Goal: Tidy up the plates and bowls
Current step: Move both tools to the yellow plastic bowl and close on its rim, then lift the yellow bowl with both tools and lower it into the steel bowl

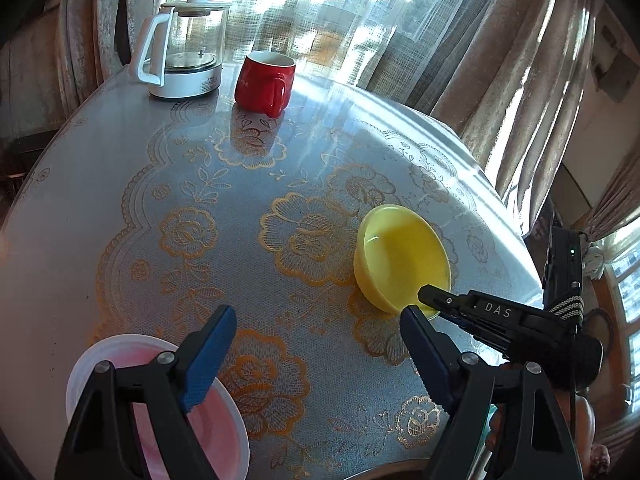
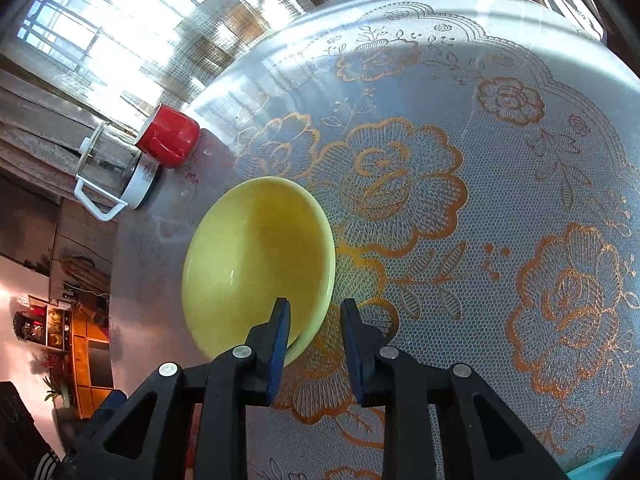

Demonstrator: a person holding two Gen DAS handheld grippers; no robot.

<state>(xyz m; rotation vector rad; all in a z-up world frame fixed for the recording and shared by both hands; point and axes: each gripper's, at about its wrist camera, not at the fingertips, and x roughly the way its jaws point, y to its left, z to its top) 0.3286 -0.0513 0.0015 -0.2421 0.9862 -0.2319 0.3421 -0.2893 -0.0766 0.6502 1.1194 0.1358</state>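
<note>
Sunlit net curtains hang behind a round table [image 1: 120, 168] covered with a lace cloth patterned in gold flowers. At the table's far edge, close to the curtains, stand a glass kettle [image 1: 188, 48] with a white handle and, just beside it, a red mug [image 1: 264, 80].

Toward the table's right edge, as the left wrist camera sees it, sits a yellow bowl [image 1: 400, 258], tipped so that its hollow faces that camera. The right gripper [image 2: 316, 320] has its two blue-padded fingers astride the bowl's near rim. One pad [image 2: 280, 336] is inside against the wall; the other stands just outside it. The jaws are narrow with the rim between them. A slim gap shows beside the outer pad, so a firm grip cannot be told.

At the table's near left edge lies a pink plate [image 1: 216, 424] with a white rim. The left gripper [image 1: 316, 344] hangs over the cloth with its jaws wide and nothing between them; its left finger overlaps the plate in the picture.

A sliver of teal shows at the near edge by the right gripper.
</note>
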